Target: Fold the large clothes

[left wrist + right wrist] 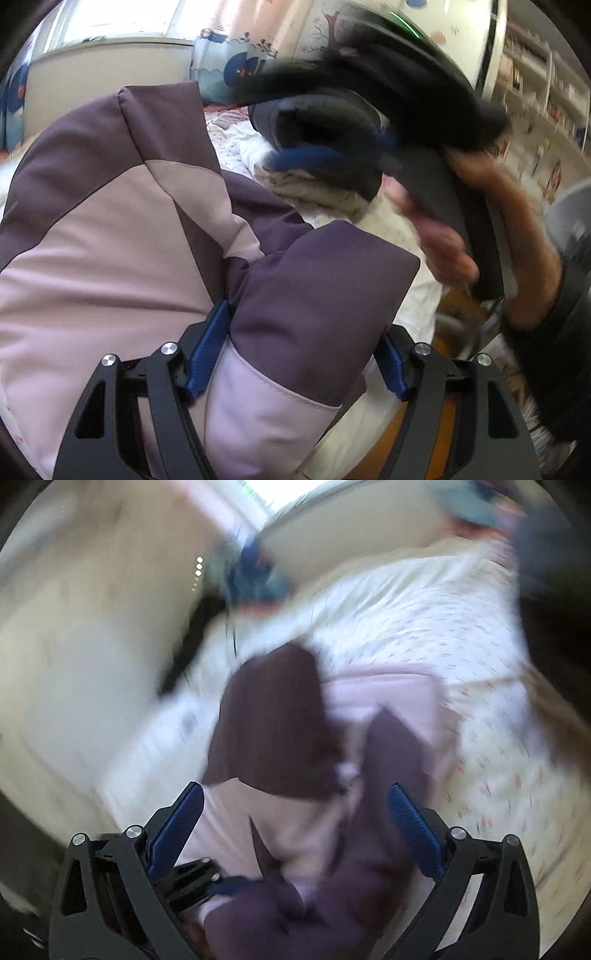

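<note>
A padded jacket (110,229) in dark purple and pale lilac fills the left wrist view, lying on the bed. My left gripper (301,363) is shut on a thick fold of it, which fills the whole gap between the blue pads (208,350). The right gripper (332,147) hovers blurred above and beyond it, held by a hand (443,247). In the right wrist view the same jacket (273,720) lies below the right gripper (295,830). Its blue pads (413,834) stand wide apart and press on nothing. The left gripper's black frame (192,878) shows at the bottom.
The bed has a white sheet with small flowers (424,627). A heap of cream cloth (317,192) lies behind the jacket. A blue-patterned curtain (229,70) hangs at the back, shelves (535,81) stand at the right, and orange floor (450,306) shows beside the bed.
</note>
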Demonstrator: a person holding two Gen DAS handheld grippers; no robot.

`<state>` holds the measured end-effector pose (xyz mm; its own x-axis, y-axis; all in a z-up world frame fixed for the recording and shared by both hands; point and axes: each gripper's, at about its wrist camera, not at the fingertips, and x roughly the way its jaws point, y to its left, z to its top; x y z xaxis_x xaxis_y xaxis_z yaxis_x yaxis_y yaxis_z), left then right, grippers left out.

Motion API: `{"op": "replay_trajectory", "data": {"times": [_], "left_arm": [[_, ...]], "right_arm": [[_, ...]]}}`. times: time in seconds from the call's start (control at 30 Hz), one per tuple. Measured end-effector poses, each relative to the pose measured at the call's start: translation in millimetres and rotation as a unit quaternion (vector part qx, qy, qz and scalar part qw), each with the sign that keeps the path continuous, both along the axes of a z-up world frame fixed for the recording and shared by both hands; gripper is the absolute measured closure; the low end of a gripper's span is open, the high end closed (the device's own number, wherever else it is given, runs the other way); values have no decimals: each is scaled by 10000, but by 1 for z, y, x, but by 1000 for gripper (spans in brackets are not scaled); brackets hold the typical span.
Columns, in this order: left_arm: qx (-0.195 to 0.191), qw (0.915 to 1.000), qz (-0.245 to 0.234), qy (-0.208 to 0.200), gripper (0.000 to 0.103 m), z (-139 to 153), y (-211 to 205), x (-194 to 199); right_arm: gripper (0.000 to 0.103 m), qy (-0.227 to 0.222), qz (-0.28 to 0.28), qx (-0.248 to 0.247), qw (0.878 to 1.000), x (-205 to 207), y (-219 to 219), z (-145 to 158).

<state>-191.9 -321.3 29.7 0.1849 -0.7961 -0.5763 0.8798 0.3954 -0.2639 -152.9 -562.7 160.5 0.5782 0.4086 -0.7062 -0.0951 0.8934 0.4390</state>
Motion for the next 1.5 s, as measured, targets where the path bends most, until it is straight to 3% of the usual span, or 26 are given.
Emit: {"op": "replay_trajectory", "data": {"times": [0.03,0.07,0.1,0.17,0.27,0.33,0.43,0.5,0.57,0.6,0.63,0.67,0.8,0.87,1.0,1.07,1.17,1.23,1.27,1.37,1.43,1.5], "left_arm": [[48,10000,9,-21,33,4,-2,0],[76,10000,3,15,33,8,1,1],[77,9999,-3,90,33,12,7,3],[-4,9992,1,412,33,23,28,8],[-773,9925,504,797,33,45,101,23],[-1268,9758,1461,1021,32,51,165,58],[-1381,9432,2412,1821,31,27,213,120],[-1242,9320,2451,2365,31,-5,213,152],[-1137,9215,2157,3022,31,-46,192,175],[-1162,9188,1943,3234,21,-60,180,178],[-1409,9103,1847,3425,15,-73,172,180],[-1474,9088,1852,3436,14,-78,166,181],[-1316,9291,1734,2990,14,-57,157,177],[-1319,9315,1762,2897,14,-50,166,178],[-1386,9311,2357,2414,14,-16,239,180],[-1133,9306,2833,2023,15,0,293,180],[-403,9227,3360,1846,15,0,342,181],[181,9152,3583,1836,15,-15,360,182],[224,9179,3526,1806,15,-18,361,179],[-89,9192,3617,1555,15,-5,361,168],[-643,9166,3730,1287,15,15,361,160],[-867,9213,3641,1058,15,28,346,157]], "right_arm": [[7,330,-23,-737,9967,9,23,-11],[7,595,-93,-1695,9837,22,39,-31],[7,627,-56,-1756,9824,25,42,-41],[7,731,-295,-1425,9866,25,36,-54],[7,574,-685,-1369,9865,2,28,-57],[7,476,-875,-1231,9874,-7,20,-61],[7,217,-1215,-1163,9855,-26,19,-71],[7,13,-1449,-1248,9816,-33,27,-72],[7,-181,-1618,-1389,9768,-33,28,-74],[7,-309,-1710,-1445,9741,-38,29,-78],[7,-390,-1789,-1369,9735,-33,27,-82],[7,-501,-1815,-1132,9756,-36,23,-85],[6,-545,-2043,-24,9774,-24,14,-96],[6,-693,-1911,49,9791,-5,36,-87],[6,-1090,-1110,509,9865,49,117,-72],[6,-1138,-527,698,9896,69,160,-71],[6,-971,388,1,9945,91,220,-77],[6,-1019,982,-873,9861,90,247,-81],[6,-1017,1097,-1177,9817,87,250,-82],[6,-856,964,-1532,9798,82,236,-82],[6,-692,752,-1829,9778,78,216,-84],[6,-355,582,-1977,9779,76,203,-95]]}}
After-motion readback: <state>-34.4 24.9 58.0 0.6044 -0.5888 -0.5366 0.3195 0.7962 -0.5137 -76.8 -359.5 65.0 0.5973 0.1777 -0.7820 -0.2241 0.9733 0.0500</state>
